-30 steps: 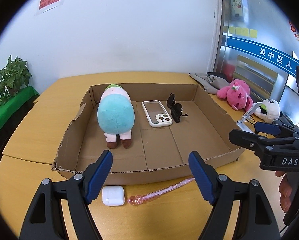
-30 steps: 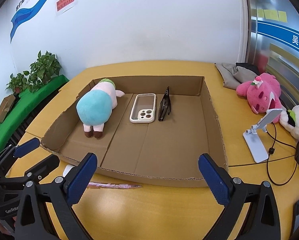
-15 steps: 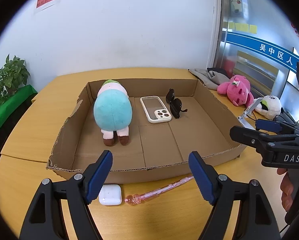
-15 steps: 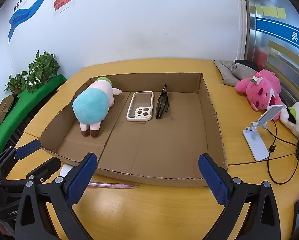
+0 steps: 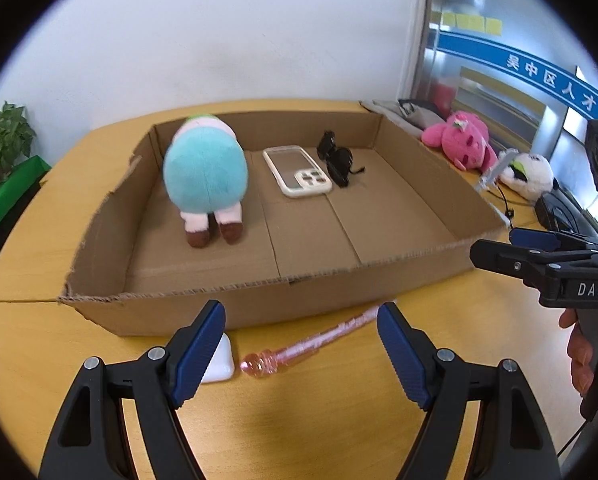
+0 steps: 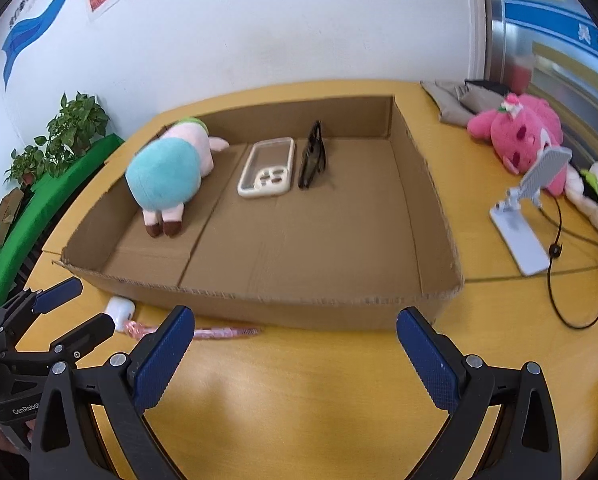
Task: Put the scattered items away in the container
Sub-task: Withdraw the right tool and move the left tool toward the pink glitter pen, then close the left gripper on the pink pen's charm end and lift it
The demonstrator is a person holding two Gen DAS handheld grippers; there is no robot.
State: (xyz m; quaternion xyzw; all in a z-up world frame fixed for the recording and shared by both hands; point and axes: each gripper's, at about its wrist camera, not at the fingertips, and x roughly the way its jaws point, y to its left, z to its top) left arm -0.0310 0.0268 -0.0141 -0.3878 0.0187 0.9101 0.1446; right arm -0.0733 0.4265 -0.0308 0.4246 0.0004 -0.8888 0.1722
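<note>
My left gripper [image 5: 301, 344] is spread wide and holds nothing; the pen [image 5: 307, 346] lies between its fingers, the earbud case [image 5: 221, 364] against the left one. My right gripper [image 6: 295, 356] also gapes empty. The box [image 5: 259, 304] sits just ahead.

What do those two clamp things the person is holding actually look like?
Both are black plastic. The left tool and right tool each end in two angular fingers with triangular cut-outs, silver screws and ribbed dark-blue pads. Seen from the side, the right one carries white "DAS" lettering, the left one "CenRobot". No cables or sleeves show.
</note>
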